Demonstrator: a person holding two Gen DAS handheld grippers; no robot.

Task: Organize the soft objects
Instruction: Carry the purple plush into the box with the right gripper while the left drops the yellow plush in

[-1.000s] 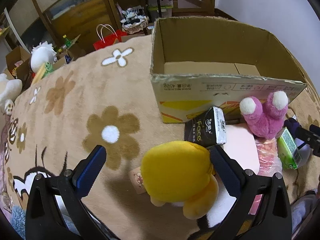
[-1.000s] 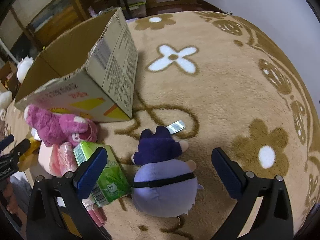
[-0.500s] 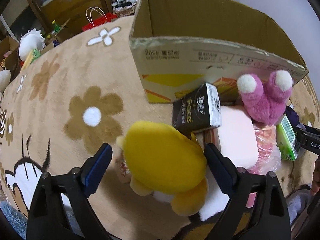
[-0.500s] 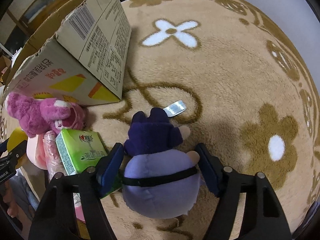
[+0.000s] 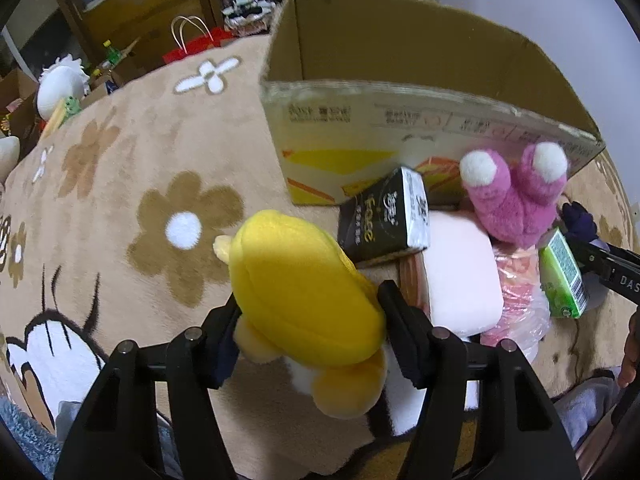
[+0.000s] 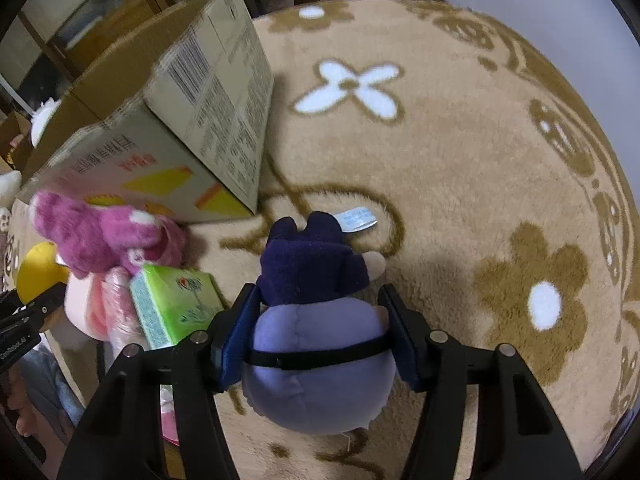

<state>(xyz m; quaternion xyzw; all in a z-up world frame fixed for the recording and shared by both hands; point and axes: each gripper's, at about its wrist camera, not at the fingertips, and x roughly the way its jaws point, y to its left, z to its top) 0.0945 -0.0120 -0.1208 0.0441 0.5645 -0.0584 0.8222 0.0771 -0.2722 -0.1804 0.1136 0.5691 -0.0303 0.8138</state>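
Observation:
My left gripper (image 5: 310,312) is shut on a yellow plush toy (image 5: 304,284), lifted slightly off the rug. My right gripper (image 6: 320,308) is shut on a purple plush toy (image 6: 316,344) with a dark blue top. An open cardboard box (image 5: 400,120) stands just beyond; it also shows in the right wrist view (image 6: 180,120). A pink plush (image 5: 516,200) leans on the box front. A black tissue pack (image 5: 384,216), a pale pink soft pack (image 5: 460,276) and a green tissue pack (image 5: 562,276) lie between the two grippers.
A beige flower-pattern rug (image 6: 460,140) covers the surface. A clear plastic bag of pink items (image 5: 516,304) lies under the green pack. Beyond the rug are a red bag (image 5: 192,44), a white plush (image 5: 60,88) and wooden furniture (image 5: 132,8).
Both grippers closed from wide open onto their toys: left on the yellow plush, right on the purple plush. The left view moved closer to the box.

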